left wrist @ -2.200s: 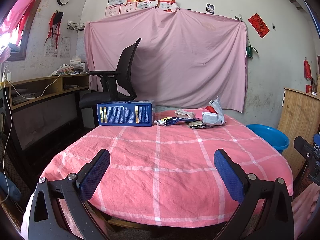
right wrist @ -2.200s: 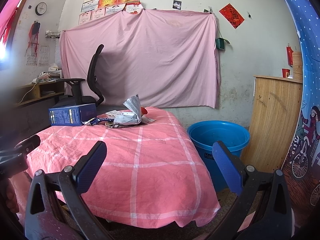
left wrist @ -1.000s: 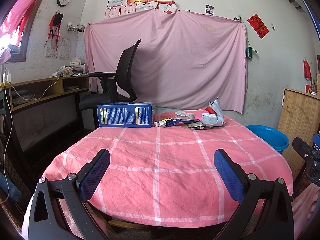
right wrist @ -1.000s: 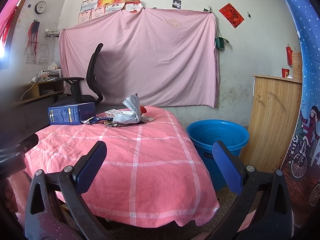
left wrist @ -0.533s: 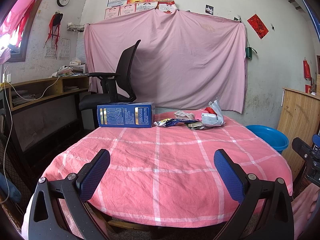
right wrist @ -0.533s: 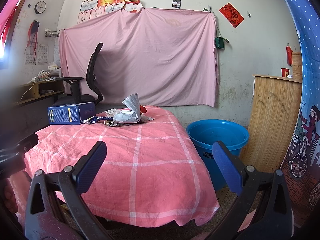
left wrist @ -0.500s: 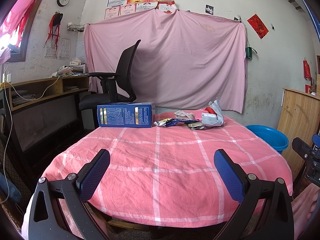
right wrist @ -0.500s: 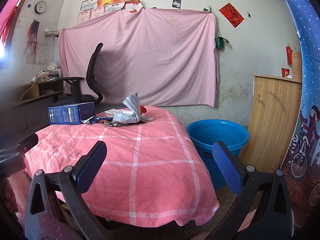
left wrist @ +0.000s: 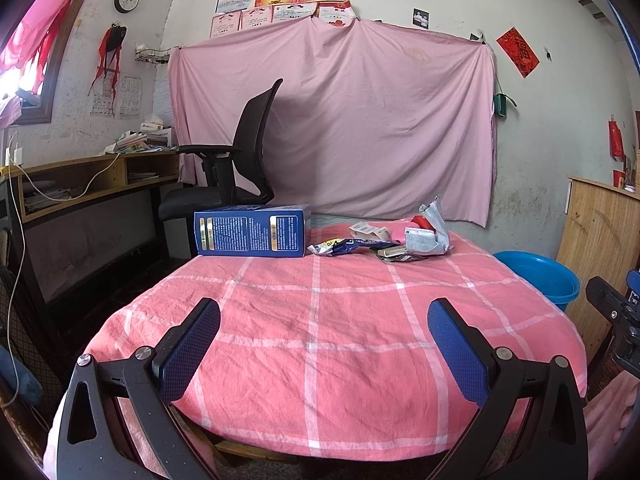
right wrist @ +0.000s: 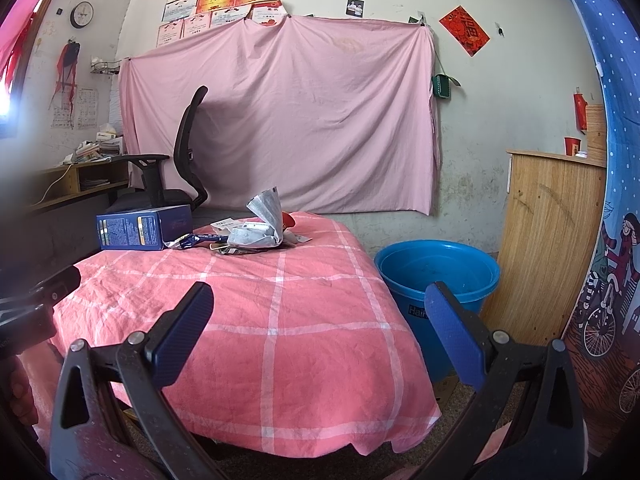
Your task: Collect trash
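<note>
Almost nothing has changed over the last two seconds. My left gripper (left wrist: 324, 344) hangs at the near edge of the surface (left wrist: 340, 332), its fingers spread wide with nothing between them. My right gripper (right wrist: 320, 328) is in the same state, fingers released and empty, off the near right corner. The right view has shifted only slightly; the left view matches the one of a second ago almost exactly.

So I judge that collecting has not begun. The trash (left wrist: 400, 240) is untouched at the far side of the surface: a crumpled grey-white wrapper (right wrist: 262, 228) standing up with something red behind it, a dark blue foil wrapper (left wrist: 340, 246) lying flat just left of it, and a few paper scraps around them. A blue box (left wrist: 252, 234) lies on its side just left of the foil wrapper; I cannot tell whether it counts as trash.

The blue bucket (right wrist: 438, 272) sits on the floor beside the right edge of the surface, open and apparently empty. It looks like the place for the trash. Both grippers are well apart from the pile, so a long reach forward comes first.
</note>
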Demonstrator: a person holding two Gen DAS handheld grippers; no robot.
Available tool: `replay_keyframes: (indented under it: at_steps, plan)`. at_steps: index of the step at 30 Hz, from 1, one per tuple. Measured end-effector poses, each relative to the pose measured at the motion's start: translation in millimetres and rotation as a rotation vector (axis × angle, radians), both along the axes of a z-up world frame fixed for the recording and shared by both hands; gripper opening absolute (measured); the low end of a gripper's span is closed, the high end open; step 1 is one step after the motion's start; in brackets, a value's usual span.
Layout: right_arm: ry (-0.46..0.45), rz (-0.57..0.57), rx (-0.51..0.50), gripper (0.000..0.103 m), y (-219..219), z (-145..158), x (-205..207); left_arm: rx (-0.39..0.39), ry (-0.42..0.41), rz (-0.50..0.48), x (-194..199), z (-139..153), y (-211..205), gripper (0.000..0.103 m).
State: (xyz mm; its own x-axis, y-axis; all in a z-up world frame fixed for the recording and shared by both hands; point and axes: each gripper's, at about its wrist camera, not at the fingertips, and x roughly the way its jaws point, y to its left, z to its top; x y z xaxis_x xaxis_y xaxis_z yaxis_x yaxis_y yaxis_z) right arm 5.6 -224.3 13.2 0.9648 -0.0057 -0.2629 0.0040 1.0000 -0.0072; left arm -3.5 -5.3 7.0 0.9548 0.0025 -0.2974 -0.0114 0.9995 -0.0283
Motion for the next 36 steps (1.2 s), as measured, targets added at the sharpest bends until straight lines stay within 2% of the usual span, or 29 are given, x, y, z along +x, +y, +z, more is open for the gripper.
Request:
replay_keyframes:
  at_steps: [11,21,29,32,36]
  plan:
    - [-0.038,0.032,-0.018,0.103,4.1,20.7,35.0,-0.014,-0.053,0.008,34.7,28.9,-3.9,0.102]
    - [-0.08,0.017,-0.026,0.103,-2.4,37.8,84.8,-0.031,-0.082,0.006,100.9,46.5,-5.2,0.102]
    - [-0.098,0.02,-0.044,0.103,-4.1,41.0,132.4,-0.052,-0.028,0.016,159.3,37.7,10.2,0.102]
    - [-0.097,0.042,-0.058,0.103,0.4,41.9,153.4,-0.047,0.035,0.028,187.9,26.9,16.9,0.102]
    - [0.008,0.143,-0.047,0.103,5.8,33.6,193.7,-0.068,0.141,0.027,213.3,8.1,26.9,0.102]
